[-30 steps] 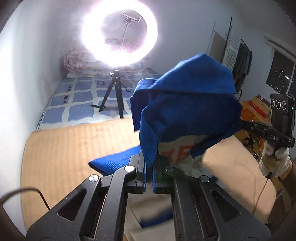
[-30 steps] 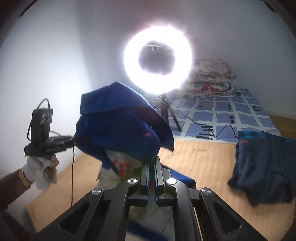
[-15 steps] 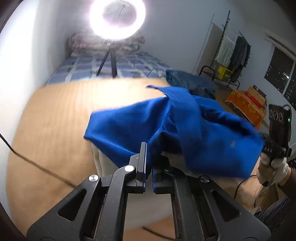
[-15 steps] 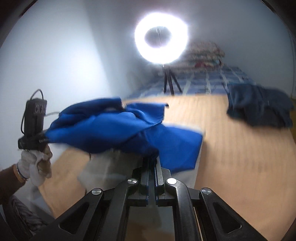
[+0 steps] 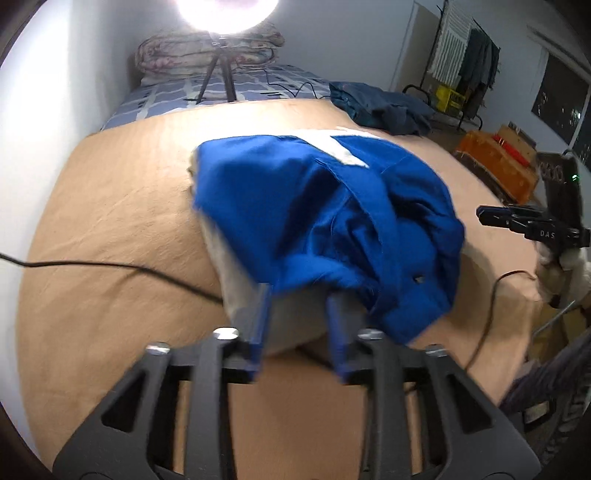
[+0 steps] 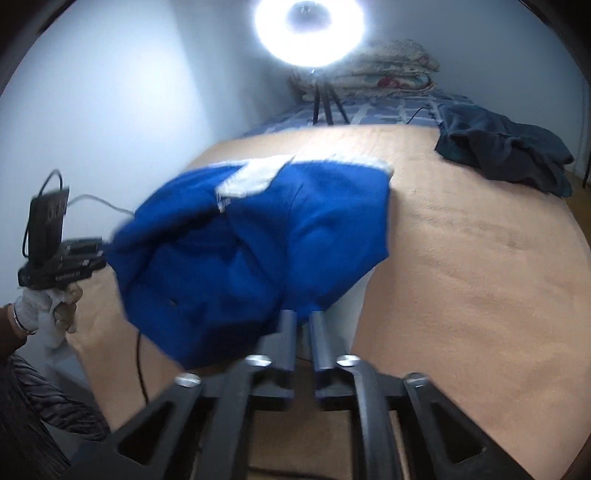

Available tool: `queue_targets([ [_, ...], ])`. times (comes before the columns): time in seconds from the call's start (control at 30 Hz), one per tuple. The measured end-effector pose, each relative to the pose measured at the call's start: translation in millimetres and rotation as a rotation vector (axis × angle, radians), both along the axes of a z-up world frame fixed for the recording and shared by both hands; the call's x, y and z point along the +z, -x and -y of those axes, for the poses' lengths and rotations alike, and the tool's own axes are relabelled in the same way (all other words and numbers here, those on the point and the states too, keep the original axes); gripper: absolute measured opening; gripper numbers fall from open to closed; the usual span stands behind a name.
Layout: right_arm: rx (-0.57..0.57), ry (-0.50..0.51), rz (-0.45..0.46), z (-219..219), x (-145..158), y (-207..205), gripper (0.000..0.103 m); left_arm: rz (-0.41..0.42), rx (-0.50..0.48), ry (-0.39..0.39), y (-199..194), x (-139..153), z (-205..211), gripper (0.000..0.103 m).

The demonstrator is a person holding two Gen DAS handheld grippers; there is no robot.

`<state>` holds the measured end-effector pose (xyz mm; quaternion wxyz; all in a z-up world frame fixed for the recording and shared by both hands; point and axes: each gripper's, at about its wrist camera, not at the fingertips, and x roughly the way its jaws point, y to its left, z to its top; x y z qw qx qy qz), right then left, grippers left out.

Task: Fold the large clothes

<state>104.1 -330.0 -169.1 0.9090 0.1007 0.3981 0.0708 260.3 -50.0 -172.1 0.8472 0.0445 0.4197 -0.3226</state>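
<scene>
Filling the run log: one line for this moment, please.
left gripper: just opened | right gripper: just opened | blue garment: released onto tan bed cover

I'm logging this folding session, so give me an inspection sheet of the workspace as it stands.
Surface: tan mat, bare around the garment.
Job's things: blue garment with white parts, rumpled on the mat.
Clutter: dark clothes heap at the far edge.
Grippers: left tool and right tool have just been opening, jaws apart at the garment's near edge, nothing pinched.
Cables: black cable across the mat.
Surroundings: ring light on tripod, folded quilts, clothes rack.
</scene>
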Motion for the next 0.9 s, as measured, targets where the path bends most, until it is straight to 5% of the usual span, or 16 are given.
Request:
queue_targets([
  [0.13, -0.076, -0.188, 0.042, 30.7, 6.6, 3.4, 0.051, -0.110, 0.136, 0.201, -24.0, 11.9, -42.3, 0.072],
  [0.27, -0.162, -0.359, -0.005, 54.1, -11.7, -20.3, 0.059, -0.280, 0.277, 0.425, -62.8, 0.9, -64.1, 0.072],
  [0.43, -0.234, -0.503, -0.036, 60.7, -36.0, -46.6, 0.058, -0.399, 0.330, 0.536, -93.4, -18.9, -58.4, 0.071],
  [0.47, -0.238, -0.518, -0.037, 60.7, -38.8, -50.7, 0.055, -0.421, 0.337, 0.562, -97.5, -23.8, -56.6, 0.069],
  [0.5, -0.238, -0.534, -0.040, 59.6, -41.4, -55.6, 0.046, -0.437, 0.350, 0.572, -100.8, -27.0, -57.3, 0.053],
  [0.53, -0.239, -0.539, -0.044, 57.7, -42.3, -59.0, 0.033, -0.464, 0.360, 0.576, -103.7, -33.1, -54.8, 0.025],
  [0.6, -0.229, -0.520, -0.049, 51.5, -39.3, -60.8, 0.008, -0.509, 0.360, 0.586, -107.0, -41.8, -50.8, 0.001],
  [0.7, -0.192, -0.461, -0.046, 42.2, -24.0, -62.0, 0.000, -0.461, 0.371, 0.572, -94.4, -43.1, -50.3, 0.001],
  [0.9, -0.148, -0.468, -0.009, 41.0, -2.2, -43.1, 0.000, -0.566, 0.451, 0.563, -68.7, -83.0, -63.7, 0.001],
])
